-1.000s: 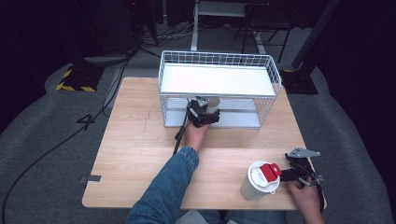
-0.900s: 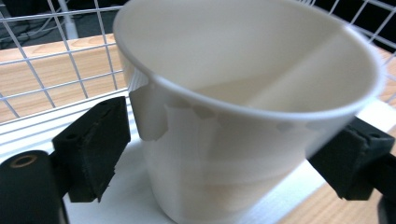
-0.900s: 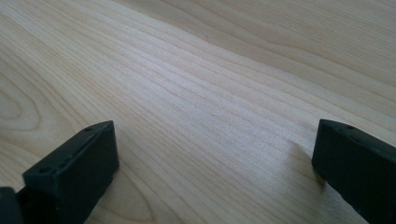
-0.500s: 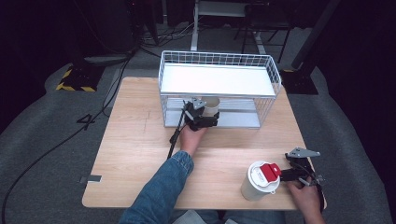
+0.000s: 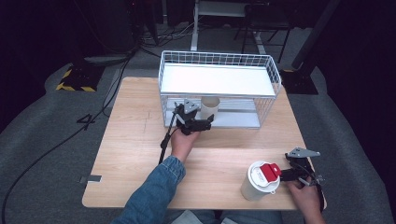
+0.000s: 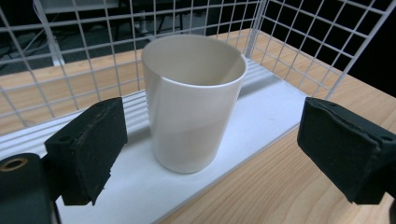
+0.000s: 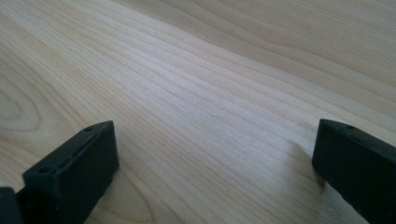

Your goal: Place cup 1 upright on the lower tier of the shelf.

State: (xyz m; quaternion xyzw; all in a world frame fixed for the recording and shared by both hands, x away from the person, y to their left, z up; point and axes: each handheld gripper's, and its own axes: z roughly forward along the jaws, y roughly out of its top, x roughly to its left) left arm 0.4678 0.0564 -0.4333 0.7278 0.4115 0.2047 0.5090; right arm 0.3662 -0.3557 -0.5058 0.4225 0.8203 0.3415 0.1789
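A plain white cup [image 6: 194, 102] stands upright on the white lower shelf [image 6: 261, 112] of a wire rack [image 5: 219, 60]; the high view shows the cup [image 5: 209, 107] just inside the rack's front. My left gripper [image 5: 205, 122] hovers in front of it. Its jaws are open and have just been closing a little, with the cup ahead of the pads [image 6: 88, 149] and untouched. My right gripper [image 7: 215, 158] stands open over bare wood, beside a white lidded cup [image 5: 258, 184] with a red tab at the table's near right.
The wire rack has a white top shelf [image 5: 217, 79] and mesh walls around the cup. The wooden table [image 5: 140, 140] lies between both hands. A black cable [image 5: 164, 140] trails from the left gripper. Dark floor and cables surround the table.
My left gripper has come off the white cup and drawn back out of the rack toward the person. The cup stays on the lower shelf. The right hand has kept still.
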